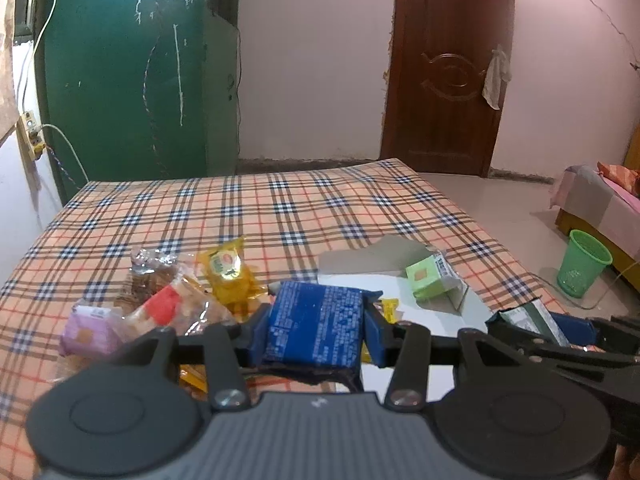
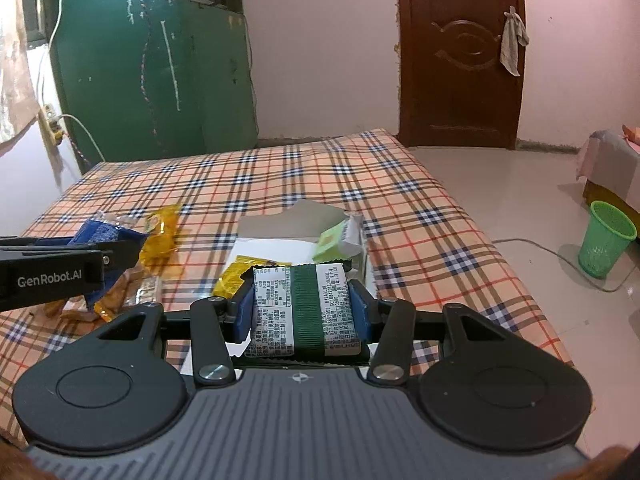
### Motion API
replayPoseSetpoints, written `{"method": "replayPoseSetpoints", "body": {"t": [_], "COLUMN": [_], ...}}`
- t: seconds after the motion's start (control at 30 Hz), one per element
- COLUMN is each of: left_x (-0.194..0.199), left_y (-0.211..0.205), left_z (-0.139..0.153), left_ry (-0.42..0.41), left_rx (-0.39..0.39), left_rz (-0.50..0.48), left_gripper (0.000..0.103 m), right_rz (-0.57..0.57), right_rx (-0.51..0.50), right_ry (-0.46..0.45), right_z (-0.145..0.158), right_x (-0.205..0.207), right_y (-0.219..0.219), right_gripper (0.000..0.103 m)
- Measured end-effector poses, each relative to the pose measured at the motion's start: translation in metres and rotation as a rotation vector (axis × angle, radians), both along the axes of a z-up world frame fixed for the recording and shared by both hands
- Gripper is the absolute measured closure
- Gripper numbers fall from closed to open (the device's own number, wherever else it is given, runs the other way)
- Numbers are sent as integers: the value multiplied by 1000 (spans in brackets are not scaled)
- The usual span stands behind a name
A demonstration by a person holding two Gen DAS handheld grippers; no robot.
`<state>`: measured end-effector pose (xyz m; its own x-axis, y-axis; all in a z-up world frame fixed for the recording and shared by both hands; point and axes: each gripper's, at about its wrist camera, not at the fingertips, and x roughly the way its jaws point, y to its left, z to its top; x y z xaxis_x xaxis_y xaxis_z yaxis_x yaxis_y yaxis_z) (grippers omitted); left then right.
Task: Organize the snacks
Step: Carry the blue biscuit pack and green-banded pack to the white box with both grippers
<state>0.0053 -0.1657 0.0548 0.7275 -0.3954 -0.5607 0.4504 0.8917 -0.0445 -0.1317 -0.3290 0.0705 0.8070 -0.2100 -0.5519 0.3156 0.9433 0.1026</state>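
Left wrist: jaws grip blue packet (image 1: 316, 322).

"GenRobot.AI" — white lettering — stands on the left gripper (image 2: 102, 258); packet print unreadable.

Home bedroom, lived-in. Landmark: checked bedsheet (image 2: 280, 184) on a mattress. Behind it, green painted wall panel (image 2: 132, 60) with chalk scribbles; at its far right corner, brown carved wooden door (image 2: 460, 52) with a rag hung on it. Right of it, tiled floor, green plastic bin (image 2: 606, 246), second bed (image 1: 600, 200).
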Motion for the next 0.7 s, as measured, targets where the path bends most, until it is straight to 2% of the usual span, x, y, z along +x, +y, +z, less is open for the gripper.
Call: {"method": "replayPoseSetpoints", "body": {"t": [0.37, 0.7], "left_x": [6, 5], "left_y": [-3, -5], "left_z": [-7, -5], "left_ry": [49, 46], "left_rx": [35, 38], "left_rz": [34, 31], "left_gripper": [57, 57], "right_rz": [-30, -21], "right_rx": [28, 20], "right_ry": [-10, -8], "right_z": [1, 2], "right_x": [-12, -7], "right_y": [-18, -16], "right_gripper": [45, 45]}}
